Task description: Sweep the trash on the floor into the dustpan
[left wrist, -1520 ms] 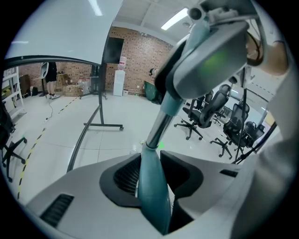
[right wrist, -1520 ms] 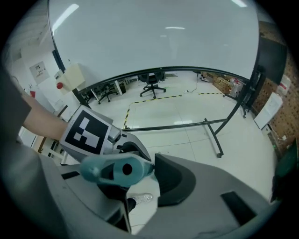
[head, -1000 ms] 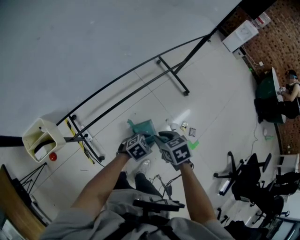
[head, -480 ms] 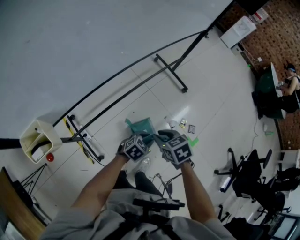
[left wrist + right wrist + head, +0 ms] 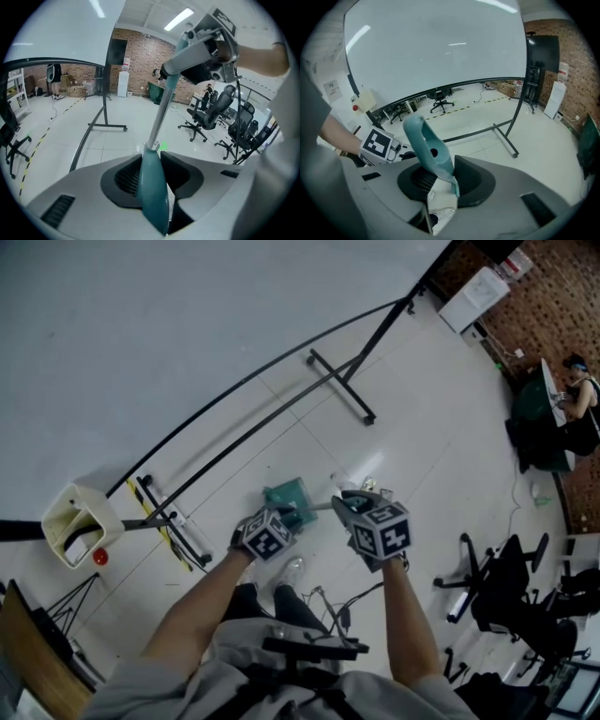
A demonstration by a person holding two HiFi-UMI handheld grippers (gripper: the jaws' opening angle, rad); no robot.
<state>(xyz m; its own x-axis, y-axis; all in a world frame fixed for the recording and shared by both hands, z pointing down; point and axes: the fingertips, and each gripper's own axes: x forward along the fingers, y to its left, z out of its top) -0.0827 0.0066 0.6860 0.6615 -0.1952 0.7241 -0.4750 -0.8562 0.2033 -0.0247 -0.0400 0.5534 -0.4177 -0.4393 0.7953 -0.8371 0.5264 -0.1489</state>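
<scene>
A teal dustpan (image 5: 286,494) rests on the white floor just ahead of my left gripper (image 5: 289,515). That gripper (image 5: 152,174) is shut on a teal handle (image 5: 153,192). My right gripper (image 5: 353,509) is shut on a teal broom handle (image 5: 427,145) with a hang hole. A silver pole (image 5: 158,119) runs from beside the left jaws up to the right gripper. Small pieces of trash (image 5: 367,487) lie on the floor beyond the right gripper. A green scrap (image 5: 164,146) shows past the pole. The broom head is hidden.
A black-framed board on a stand (image 5: 339,388) runs across the floor behind the dustpan. A cream box (image 5: 80,521) hangs at the left. Office chairs (image 5: 497,596) stand at the right, and a person sits at a desk (image 5: 574,399) at the far right. My legs and shoes (image 5: 286,573) are below the grippers.
My right gripper has moved right and slightly up, away from the left gripper, with the broom handle in it. The left gripper has stayed put.
</scene>
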